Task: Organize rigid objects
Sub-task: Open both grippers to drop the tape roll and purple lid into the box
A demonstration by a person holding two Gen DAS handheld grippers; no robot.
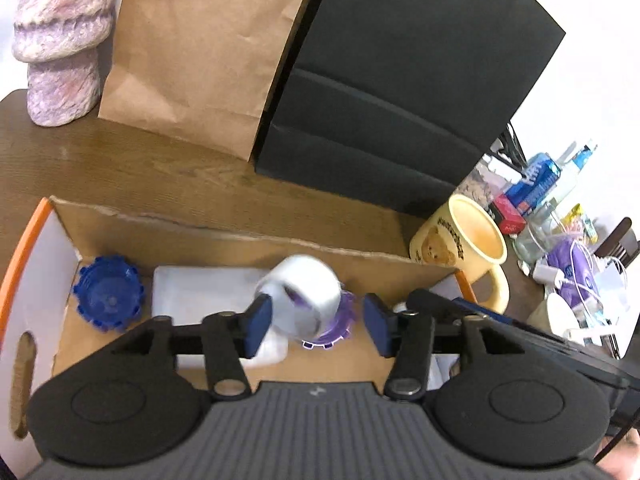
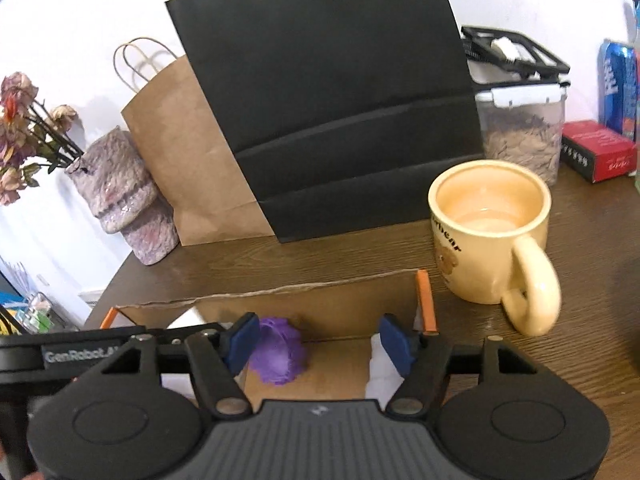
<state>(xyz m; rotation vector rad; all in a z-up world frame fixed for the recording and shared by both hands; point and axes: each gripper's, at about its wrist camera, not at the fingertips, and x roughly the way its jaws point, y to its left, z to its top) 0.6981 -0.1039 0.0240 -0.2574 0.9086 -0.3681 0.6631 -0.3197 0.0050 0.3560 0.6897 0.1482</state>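
Tape roll (image 1: 298, 294), blurred, sits tilted in the cardboard box (image 1: 224, 224), its hole facing the camera, over a purple gear-like cap (image 1: 340, 322). Left hand-held gripper (image 1: 316, 326) gapes wide, one pad beside the roll, contact unclear. Right hand-held gripper (image 2: 320, 344) hangs wide open, holding nothing.

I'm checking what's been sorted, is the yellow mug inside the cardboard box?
No, the yellow mug stands on the wooden table outside the cardboard box, beside its right end.
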